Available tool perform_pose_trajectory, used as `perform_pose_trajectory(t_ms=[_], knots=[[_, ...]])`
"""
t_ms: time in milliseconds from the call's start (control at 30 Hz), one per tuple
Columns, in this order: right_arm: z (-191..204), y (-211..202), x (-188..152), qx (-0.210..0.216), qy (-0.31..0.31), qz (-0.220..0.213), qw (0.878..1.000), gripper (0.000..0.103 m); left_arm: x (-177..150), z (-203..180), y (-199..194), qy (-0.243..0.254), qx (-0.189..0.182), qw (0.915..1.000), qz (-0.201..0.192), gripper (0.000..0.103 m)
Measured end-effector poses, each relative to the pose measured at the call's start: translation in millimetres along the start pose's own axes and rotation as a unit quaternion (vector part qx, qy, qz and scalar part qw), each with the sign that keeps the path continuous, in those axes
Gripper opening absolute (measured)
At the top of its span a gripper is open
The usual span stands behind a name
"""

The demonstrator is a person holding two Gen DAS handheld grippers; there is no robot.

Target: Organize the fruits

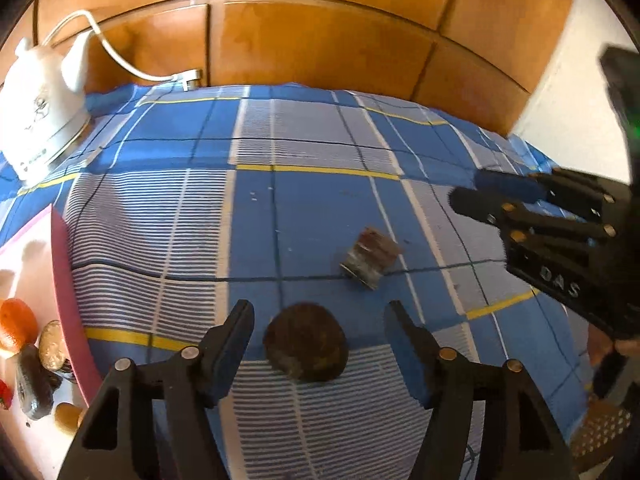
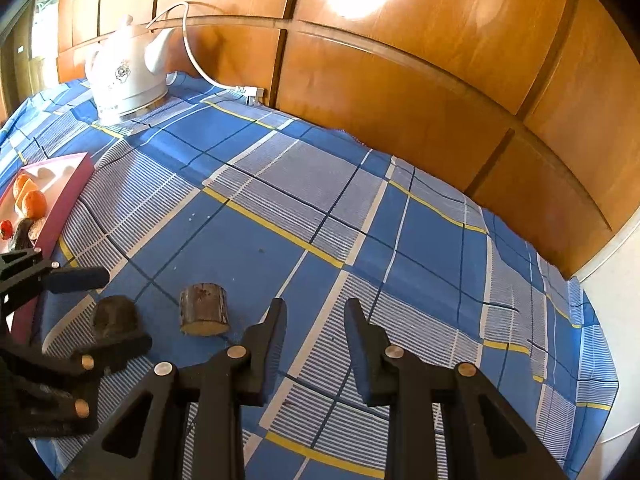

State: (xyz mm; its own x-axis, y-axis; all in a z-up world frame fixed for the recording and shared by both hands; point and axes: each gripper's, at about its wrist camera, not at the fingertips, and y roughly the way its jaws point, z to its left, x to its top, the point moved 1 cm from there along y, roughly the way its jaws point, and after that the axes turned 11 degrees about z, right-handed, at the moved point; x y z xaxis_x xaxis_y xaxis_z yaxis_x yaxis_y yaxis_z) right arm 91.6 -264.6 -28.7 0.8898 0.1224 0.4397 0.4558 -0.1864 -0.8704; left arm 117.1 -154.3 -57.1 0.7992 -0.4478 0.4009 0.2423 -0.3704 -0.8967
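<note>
left gripper [image 1: 320,344] nearest the lens, jaws released and well apart, nothing clamped; the dark round fruit [image 1: 306,347] sits on the cloth right between the two pads, touching neither as far as I can tell, a bit closer to the left pad

Largest down: checked blue tablecloth [image 1: 320,208] covers the whole table, wooden panelling [image 1: 320,40] behind. One white kettle [image 1: 44,120] with cord, back left corner. One pink tray [image 1: 64,280] at the left edge, already holding fruit: in the right wrist view two or three orange pieces [image 2: 30,202], one small red fruit [image 2: 6,229], one dark elongated fruit [image 2: 22,234], one speckled piece [image 2: 37,227]; the left view adds a small tan one, count rough. Loose on the cloth: two items, the dark round fruit and one short brown cylinder piece [image 1: 370,258], lying on its side, long axis slanting toward the right gripper [image 2: 316,344]

Right gripper clenched to its narrowest, empty, hovering well to the right of both loose pieces

Key relation: round fruit straight ahead of the left claw, centred in the gap, no clear long axis; left hand far nearer than right. Probably just needs to close, then carry left to the tray; roundness may let it roll out
</note>
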Motion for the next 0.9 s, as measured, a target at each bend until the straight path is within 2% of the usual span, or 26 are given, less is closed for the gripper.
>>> perform_pose_trajectory(t_ms=[133,233,267,333,467,600,900], knots=[[0.5,0.3,-0.1,0.002,-0.001,0.000,1.000,0.030,-2.8,0.7,6.2,-0.002,0.019,0.9998,0.009,0.068],[0.8,0.2,-0.1,0.003,-0.001,0.000,1.000,0.030,-4.1,8.2,11.1,-0.018,0.014,0.9995,0.019,0.064],[0.6,0.4,0.0,0.004,0.000,0.000,1.000,0.030,-4.6,9.5,12.6,-0.019,0.015,0.9995,0.023,0.055],[0.8,0.9,0.0,0.008,0.000,0.000,1.000,0.030,-5.5,9.9,14.9,-0.017,0.018,0.9994,0.025,0.046],[1.6,-4.0,0.6,0.015,0.001,-0.014,1.000,0.030,-7.4,5.9,13.3,-0.013,0.029,0.9993,0.019,0.046],[10.6,-18.8,-0.4,-0.006,-0.022,-0.058,0.998,0.030,-15.9,4.4,0.9,-0.021,0.033,0.9992,0.002,0.046],[21.0,-17.4,-0.7,0.003,-0.037,-0.057,0.998,0.030,-39.1,15.4,-47.2,-0.050,0.033,0.9972,-0.044,0.046]])
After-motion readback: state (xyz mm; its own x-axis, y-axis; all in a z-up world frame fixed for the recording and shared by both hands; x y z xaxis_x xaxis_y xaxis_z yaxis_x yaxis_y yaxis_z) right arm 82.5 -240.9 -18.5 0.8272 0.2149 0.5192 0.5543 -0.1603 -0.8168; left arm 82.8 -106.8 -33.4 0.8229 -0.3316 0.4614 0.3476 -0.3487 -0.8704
